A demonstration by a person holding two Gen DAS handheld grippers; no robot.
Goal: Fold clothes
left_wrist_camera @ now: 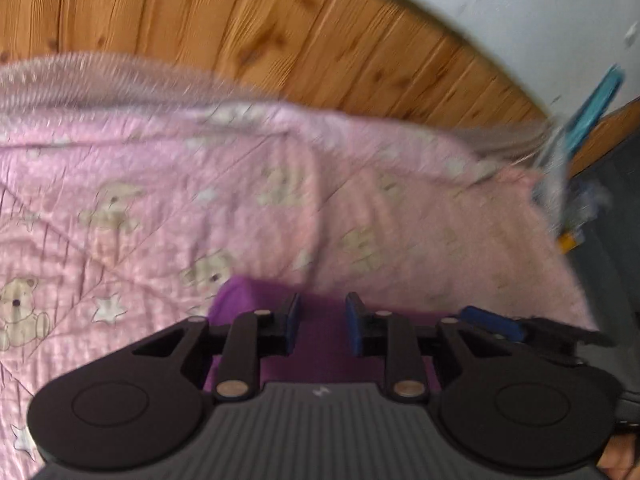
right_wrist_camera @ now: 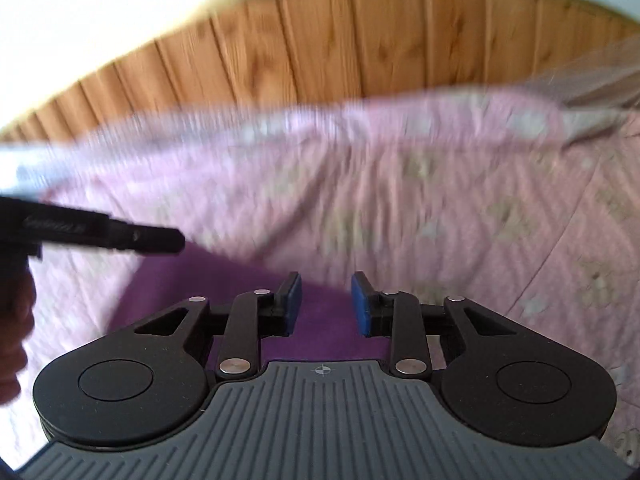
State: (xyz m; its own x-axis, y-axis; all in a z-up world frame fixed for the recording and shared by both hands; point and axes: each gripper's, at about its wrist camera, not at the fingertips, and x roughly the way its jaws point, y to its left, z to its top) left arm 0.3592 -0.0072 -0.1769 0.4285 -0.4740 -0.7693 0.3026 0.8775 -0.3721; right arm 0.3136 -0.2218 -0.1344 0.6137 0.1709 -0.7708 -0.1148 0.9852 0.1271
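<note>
A purple garment lies flat on the pink quilt, right under both grippers. In the left wrist view, my left gripper hangs over the garment's far edge. Its blue pads stand apart and nothing is pinched between them. Beside it on the right shows a blue-padded finger of the right gripper. In the right wrist view, my right gripper is open over the purple garment, whose cloth shows through the gap. The left gripper's fingers reach in from the left, with a hand behind them. Both views are blurred.
A pink quilt printed with bears and stars covers the bed. Wooden wall panelling runs behind it under a white wall. A teal object and some small clutter sit at the quilt's right end, beside a dark grey surface.
</note>
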